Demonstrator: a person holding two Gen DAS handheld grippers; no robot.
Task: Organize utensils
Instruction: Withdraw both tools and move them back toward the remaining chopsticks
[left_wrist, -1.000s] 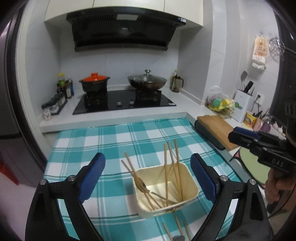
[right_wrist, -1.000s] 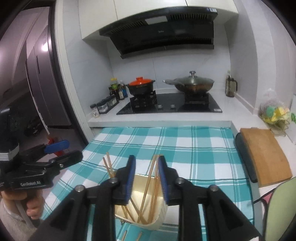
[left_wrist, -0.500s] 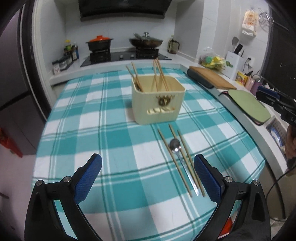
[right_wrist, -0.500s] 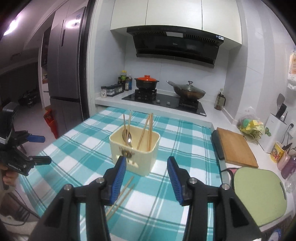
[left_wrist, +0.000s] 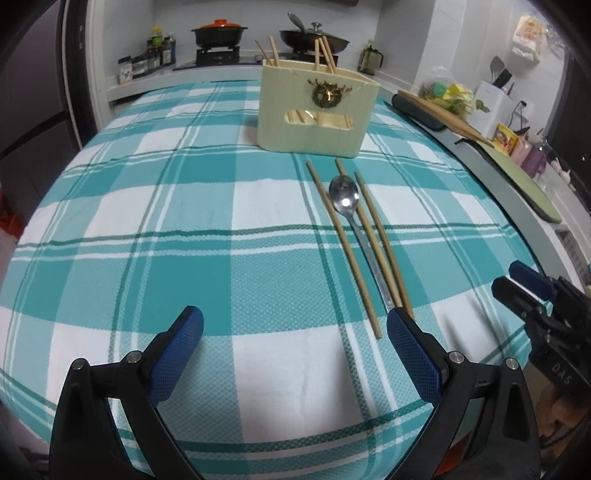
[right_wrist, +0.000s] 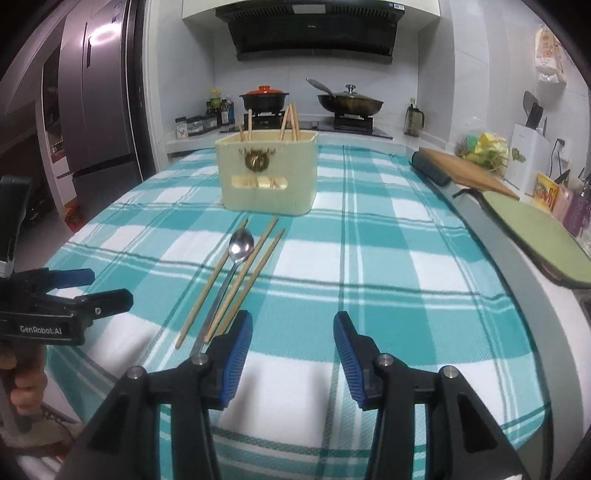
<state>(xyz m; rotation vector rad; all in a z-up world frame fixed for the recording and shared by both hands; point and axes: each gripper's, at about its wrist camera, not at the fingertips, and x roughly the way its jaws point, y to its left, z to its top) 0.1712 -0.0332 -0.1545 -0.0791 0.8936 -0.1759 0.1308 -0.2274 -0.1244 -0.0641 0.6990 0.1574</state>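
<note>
Both grippers hang open and empty over the near cloth edge.

The spoon (left_wrist: 344, 195) and three chopsticks (left_wrist: 341, 247) lie flat just before the cream box (left_wrist: 314, 122); their near ends hide behind the left gripper (left_wrist: 295, 339) and right gripper (right_wrist: 292, 347). Checked woven cloth (right_wrist: 388, 280) lies bare on either side.

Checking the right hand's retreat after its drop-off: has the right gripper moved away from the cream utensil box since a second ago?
Yes. The right gripper has backed off from the utensil box, which now stands farther up the checked cloth; its jaws are empty.
</note>
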